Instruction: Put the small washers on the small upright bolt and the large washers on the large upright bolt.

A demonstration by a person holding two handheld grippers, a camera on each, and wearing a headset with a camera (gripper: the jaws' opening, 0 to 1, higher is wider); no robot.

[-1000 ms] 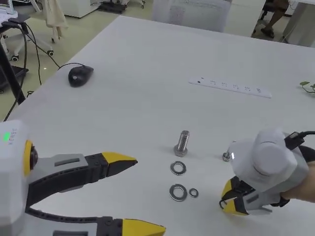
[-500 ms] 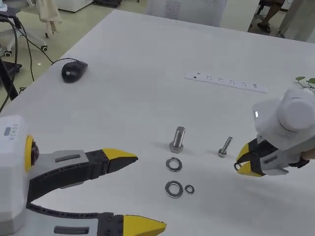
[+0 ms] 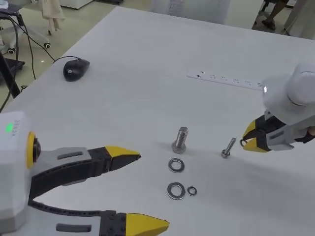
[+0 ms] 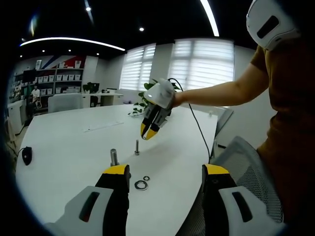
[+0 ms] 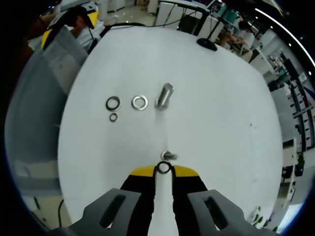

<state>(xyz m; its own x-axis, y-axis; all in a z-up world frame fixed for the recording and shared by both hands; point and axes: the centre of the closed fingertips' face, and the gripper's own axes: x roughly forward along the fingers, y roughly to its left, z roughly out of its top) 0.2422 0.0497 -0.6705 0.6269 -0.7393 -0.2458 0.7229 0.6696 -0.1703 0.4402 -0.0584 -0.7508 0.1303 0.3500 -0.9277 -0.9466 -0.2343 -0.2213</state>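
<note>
Right gripper [image 3: 248, 140]: jaws drawn together, clamped on a small washer [image 3: 243, 142] at the very tips. The ring stands on edge between the yellow fingertips [image 5: 182, 171]. In the right gripper view the held washer sits just above the top of the small bolt [image 5: 168, 156]; whether the two touch cannot be told. In the head view the small bolt stands on its head, thread up, just left of the clamped tips.

Left gripper [image 3: 153, 191]: jaws spread wide apart, holding nothing and touching nothing. It hangs low at the near edge of the white table [image 3: 147, 73], its tips pointing toward the loose parts.

Parts on the table:
- Large bolt [image 3: 180, 139]: upright on its head, left of the small bolt and apart from it.
- First large washer [image 3: 176, 165]: flat, just in front of the large bolt.
- Second large washer [image 3: 175, 190]: flat, nearer the person.
- Loose small washer [image 3: 192, 191]: flat, just beside the second large washer.

Surroundings: a black mouse [image 3: 76, 68] lies far left and a white power strip [image 3: 226, 80] lies beyond the bolts, both well apart from the work. Nothing stands between either gripper and the bolts.
</note>
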